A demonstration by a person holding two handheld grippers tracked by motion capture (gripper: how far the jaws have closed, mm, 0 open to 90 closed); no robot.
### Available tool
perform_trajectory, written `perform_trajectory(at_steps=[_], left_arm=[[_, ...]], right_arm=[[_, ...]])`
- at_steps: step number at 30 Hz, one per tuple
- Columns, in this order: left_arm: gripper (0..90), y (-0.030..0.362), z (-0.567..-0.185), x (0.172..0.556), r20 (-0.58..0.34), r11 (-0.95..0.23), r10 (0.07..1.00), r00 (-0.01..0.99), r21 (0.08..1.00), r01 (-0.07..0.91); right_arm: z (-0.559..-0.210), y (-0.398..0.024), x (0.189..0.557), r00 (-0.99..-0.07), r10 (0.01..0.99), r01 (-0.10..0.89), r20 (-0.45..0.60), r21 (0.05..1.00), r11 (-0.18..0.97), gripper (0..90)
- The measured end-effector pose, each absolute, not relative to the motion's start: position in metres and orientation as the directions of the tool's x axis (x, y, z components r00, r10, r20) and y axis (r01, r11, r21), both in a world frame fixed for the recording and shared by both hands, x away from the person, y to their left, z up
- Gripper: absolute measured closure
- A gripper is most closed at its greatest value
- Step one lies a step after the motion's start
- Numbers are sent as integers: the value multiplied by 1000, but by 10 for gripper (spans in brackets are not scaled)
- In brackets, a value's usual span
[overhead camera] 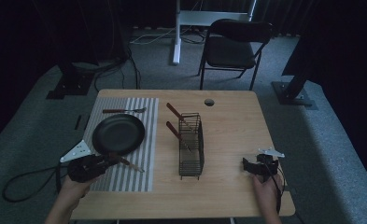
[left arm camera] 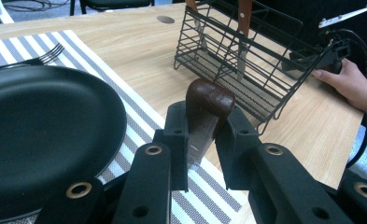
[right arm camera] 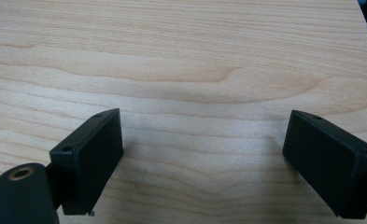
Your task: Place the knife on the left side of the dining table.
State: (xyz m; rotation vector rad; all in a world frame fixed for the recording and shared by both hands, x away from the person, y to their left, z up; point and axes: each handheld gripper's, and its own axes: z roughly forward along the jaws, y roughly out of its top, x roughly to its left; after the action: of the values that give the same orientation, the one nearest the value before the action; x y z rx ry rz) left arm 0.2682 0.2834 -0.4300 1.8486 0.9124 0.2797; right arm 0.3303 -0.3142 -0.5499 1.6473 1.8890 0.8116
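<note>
Knife (left arm camera: 204,112), wooden handle pinched in left gripper (left arm camera: 201,140), blade apparently resting on striped placemat (overhead camera: 125,175) beside plate (overhead camera: 118,134), as a place setting; right gripper (right arm camera: 202,154) spread, idle on worktop (right arm camera: 181,56).

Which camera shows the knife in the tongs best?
The left gripper view: the knife sits close up, its brown handle clamped between the left tongs. The high view shows it small and dim beside the plate.
</note>
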Motion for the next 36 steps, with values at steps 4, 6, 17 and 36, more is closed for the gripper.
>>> perform_trajectory(at_steps=[4,6,17,36], left_arm=[[756,294,-436,270,-270,-140,704,656,854,502],[754,297,-439,269,-286,-121,709,644,851,511],[727,330,-472,260,-402,22,765,503,797,603],[421,351,-530,277,-448,200,869,209,706,680]], right_arm=[[-550,-314,330,-142,990,690,13,718,90,111],[-550,-314,330,-141,990,691,13,718,89,111],[-550,-314,330,-142,990,691,13,718,90,111],[-550,-314,330,-142,990,691,13,718,90,111]])
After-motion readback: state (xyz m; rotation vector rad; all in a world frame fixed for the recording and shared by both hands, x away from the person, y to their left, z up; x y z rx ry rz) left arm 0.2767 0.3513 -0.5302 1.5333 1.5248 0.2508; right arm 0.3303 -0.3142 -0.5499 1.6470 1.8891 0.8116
